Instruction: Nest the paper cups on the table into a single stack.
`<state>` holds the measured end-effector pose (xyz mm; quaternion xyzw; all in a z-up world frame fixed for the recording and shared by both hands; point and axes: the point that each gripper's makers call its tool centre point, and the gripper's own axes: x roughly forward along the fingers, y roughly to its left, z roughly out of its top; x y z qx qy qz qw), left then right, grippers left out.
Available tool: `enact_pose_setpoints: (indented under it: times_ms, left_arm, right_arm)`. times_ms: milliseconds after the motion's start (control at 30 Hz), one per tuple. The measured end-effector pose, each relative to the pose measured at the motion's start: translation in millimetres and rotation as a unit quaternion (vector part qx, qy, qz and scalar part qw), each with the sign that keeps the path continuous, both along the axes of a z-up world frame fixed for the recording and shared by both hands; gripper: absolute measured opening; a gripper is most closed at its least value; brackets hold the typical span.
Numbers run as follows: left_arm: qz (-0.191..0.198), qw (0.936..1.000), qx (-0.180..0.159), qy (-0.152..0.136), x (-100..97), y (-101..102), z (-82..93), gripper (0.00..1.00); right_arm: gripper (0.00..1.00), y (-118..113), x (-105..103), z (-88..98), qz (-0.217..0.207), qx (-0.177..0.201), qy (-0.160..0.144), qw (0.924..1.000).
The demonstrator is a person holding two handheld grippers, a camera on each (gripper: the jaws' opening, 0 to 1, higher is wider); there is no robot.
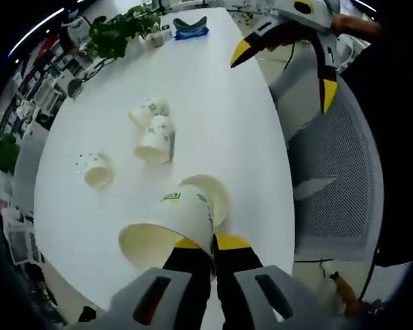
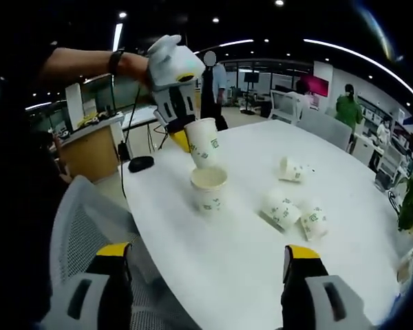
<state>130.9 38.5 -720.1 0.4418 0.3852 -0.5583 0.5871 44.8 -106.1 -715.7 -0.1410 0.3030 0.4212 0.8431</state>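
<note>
I can read no words, brand or number anywhere. The paper cup (image 1: 171, 221) clamped in my left gripper (image 1: 214, 256) carries a small green mark near its rim, but it is too blurred to spell out. In the right gripper view that same cup (image 2: 203, 141) shows green printing on its side, and the upright cup (image 2: 209, 188) standing below it on the table (image 2: 241, 268) has a similar green patch; neither resolves into letters. The three cups lying farther off (image 2: 294, 170) (image 2: 281, 209) (image 2: 312, 220) bear green patterns as well, equally unreadable. A pink screen (image 2: 317, 86) glows far right, its content illegible.
</note>
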Motion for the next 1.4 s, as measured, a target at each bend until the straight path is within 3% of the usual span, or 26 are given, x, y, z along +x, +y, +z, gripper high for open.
enact_pose_setpoints:
  times_ms: [300, 600, 1400]
  left_arm:
    - [-0.045, 0.9983, 0.037, -0.002, -5.9, -9, -1.5, 0.0]
    - [-0.091, 0.9919, 0.088, -0.009, -0.9, 2, -14.3, 0.0]
    - [-0.129, 0.9836, 0.125, -0.014, 5.0, -1, -23.9, 0.0]
  right_arm:
    - [0.92, -2, 0, -0.3, 0.001, 0.0, 0.001, 1.0]
    - [0.92, -4, 0, -2.2, 0.004, -0.003, 0.002, 1.0]
    - [0.92, -5, 2, -0.8, 0.002, 0.001, -0.001, 1.0]
